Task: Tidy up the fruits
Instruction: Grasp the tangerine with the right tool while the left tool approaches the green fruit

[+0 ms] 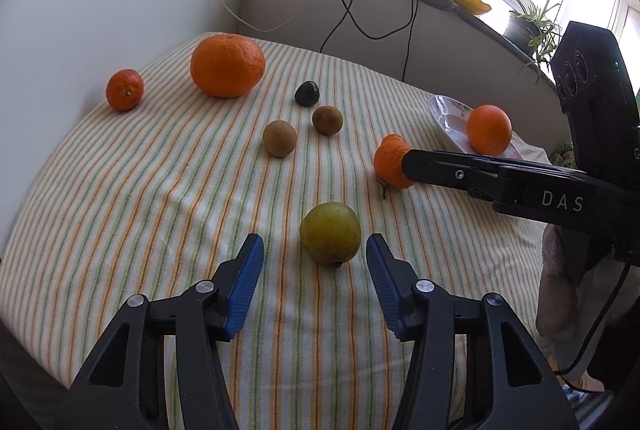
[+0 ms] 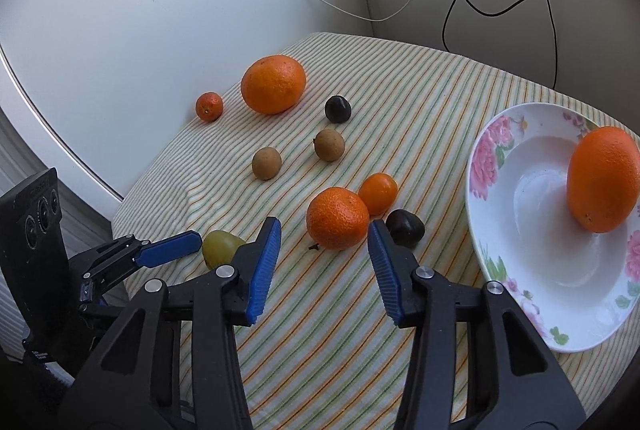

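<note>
Left claw (image 1: 315, 250) open, green fruit (image 1: 330, 232) between pads, lower centre, untouched. Right claw (image 2: 324, 240) open around mandarin (image 2: 337, 218), centre. Orange (image 2: 603, 178) on floral plate (image 2: 488, 157), right edge.

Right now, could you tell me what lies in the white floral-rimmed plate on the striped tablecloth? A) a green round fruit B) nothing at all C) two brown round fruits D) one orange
D: a single orange rests in the white floral-rimmed plate, while the green round fruit and the two brown round fruits lie out on the striped tablecloth.
</note>
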`<state>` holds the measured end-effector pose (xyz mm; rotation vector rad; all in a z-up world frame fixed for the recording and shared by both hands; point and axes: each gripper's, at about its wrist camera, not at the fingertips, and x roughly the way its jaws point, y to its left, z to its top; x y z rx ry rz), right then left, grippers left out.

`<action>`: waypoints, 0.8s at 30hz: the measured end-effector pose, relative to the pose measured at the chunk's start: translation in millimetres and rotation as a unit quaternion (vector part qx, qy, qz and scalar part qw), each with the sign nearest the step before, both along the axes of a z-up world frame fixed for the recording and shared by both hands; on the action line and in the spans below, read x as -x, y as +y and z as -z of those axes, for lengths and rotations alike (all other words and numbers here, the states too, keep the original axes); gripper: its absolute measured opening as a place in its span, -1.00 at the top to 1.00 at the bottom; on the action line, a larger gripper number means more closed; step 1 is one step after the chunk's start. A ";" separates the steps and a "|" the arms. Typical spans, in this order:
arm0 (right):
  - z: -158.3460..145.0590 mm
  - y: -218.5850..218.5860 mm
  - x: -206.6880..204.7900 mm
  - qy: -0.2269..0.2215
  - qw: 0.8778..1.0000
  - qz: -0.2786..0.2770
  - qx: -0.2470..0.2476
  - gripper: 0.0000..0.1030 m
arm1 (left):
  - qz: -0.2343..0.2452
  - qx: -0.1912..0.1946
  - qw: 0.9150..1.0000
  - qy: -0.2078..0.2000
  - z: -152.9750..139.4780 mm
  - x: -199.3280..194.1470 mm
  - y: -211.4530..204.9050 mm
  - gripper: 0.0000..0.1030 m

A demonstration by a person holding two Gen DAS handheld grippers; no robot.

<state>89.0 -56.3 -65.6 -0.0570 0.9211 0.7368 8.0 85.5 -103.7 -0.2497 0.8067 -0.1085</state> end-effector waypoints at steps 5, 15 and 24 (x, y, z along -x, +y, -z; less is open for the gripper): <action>3.6 5.6 -6.6 0.005 1.000 0.001 0.008 0.08 | 0.005 -0.005 1.000 0.000 1.5 -4.2 -1.3 0.04; 8.4 16.6 -9.8 -0.003 0.999 -0.002 0.038 0.14 | 0.006 -0.013 1.000 -0.001 2.6 -7.0 -3.5 0.11; 9.8 16.5 -11.7 -0.005 0.999 -0.001 0.043 0.23 | 0.013 -0.013 1.000 -0.003 3.3 -11.0 -5.5 0.40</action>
